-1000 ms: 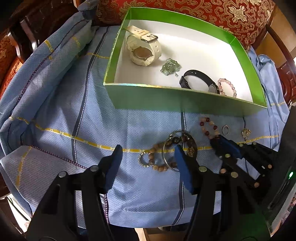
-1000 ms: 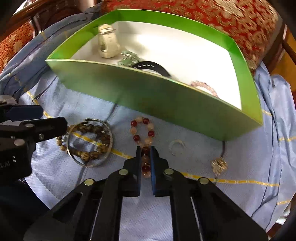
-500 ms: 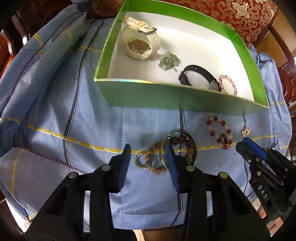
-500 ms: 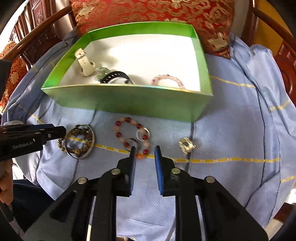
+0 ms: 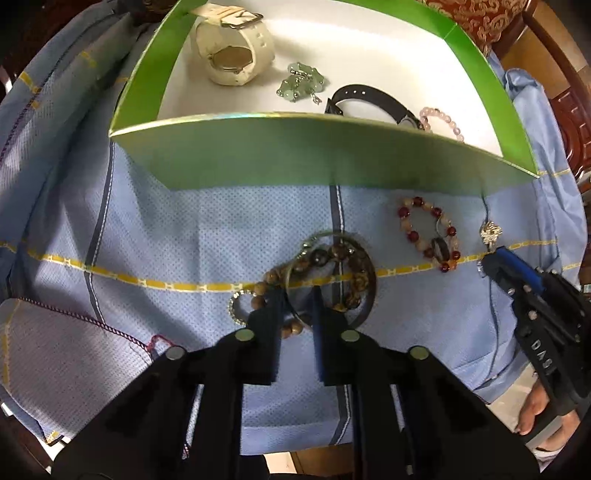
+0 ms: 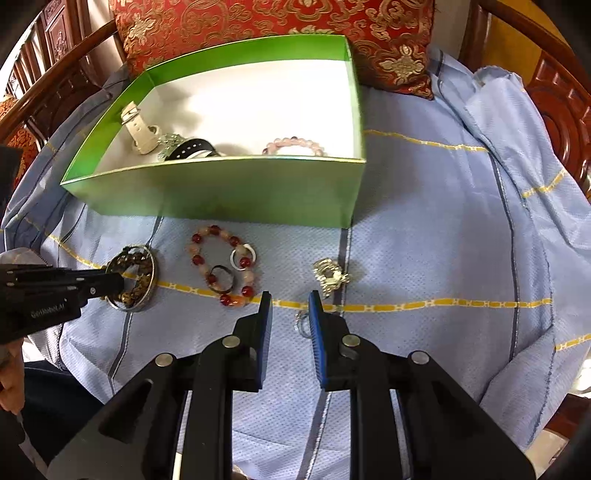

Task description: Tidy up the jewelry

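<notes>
A metal bangle (image 5: 364,266) ringed around dark beads, with a wooden bead bracelet (image 5: 260,288) overlapping it, lies on the blue cloth in front of the green box (image 5: 295,155). My left gripper (image 5: 297,306) points down at it, jaws closing on the bangle's near rim, which sits between the pads. The same gripper (image 6: 110,286) shows at the left of the right wrist view. A red bead bracelet (image 6: 195,258) with two rings on it lies free. My right gripper (image 6: 290,306) hovers narrowly open beside it, holding nothing; a small ring (image 6: 301,325) lies under the gap.
In the box lie a white watch (image 5: 236,51), a green jade piece (image 5: 301,83), a black watch (image 5: 373,101) and a pink bead bracelet (image 5: 443,122). A silver charm (image 6: 328,275) rests on the cloth. Red cushion (image 6: 258,22) and wooden chair arms surround the cloth.
My left gripper came down over the bangle and its jaws narrowed from wide apart to around the rim. My right gripper let go of the red bead bracelet and drew back to the right.
</notes>
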Action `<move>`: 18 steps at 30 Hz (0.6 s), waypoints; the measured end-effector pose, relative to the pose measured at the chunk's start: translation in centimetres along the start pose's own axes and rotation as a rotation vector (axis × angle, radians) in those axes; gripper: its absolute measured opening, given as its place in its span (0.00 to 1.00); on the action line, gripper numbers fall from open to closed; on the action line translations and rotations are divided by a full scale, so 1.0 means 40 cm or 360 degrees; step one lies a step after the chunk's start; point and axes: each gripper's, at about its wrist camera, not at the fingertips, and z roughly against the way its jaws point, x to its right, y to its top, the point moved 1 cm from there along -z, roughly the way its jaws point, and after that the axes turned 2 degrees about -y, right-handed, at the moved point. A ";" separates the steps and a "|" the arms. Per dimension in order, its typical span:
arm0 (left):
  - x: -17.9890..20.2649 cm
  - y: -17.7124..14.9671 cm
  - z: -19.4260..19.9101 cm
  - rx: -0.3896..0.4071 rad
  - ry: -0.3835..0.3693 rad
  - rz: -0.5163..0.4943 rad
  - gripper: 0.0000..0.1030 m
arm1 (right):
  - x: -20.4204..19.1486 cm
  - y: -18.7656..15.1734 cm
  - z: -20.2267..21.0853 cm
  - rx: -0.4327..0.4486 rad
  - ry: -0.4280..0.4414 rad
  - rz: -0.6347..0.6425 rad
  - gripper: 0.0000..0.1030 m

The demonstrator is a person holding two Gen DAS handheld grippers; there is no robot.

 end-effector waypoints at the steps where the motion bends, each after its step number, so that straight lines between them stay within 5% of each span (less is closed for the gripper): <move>1: 0.002 0.000 0.000 0.0003 0.0002 -0.0009 0.07 | 0.006 0.001 0.001 0.0003 -0.0013 -0.0007 0.20; 9: 0.027 0.008 0.003 0.0028 0.0003 -0.0035 0.05 | 0.061 0.024 -0.006 0.0000 -0.0076 -0.0148 0.21; 12: 0.033 0.006 -0.004 0.0022 0.0012 -0.0043 0.05 | 0.039 0.033 -0.019 -0.0007 -0.0107 -0.0090 0.36; 18: 0.066 -0.010 -0.027 0.0017 -0.0004 -0.0016 0.05 | 0.000 0.037 -0.060 -0.0047 -0.0150 -0.0006 0.32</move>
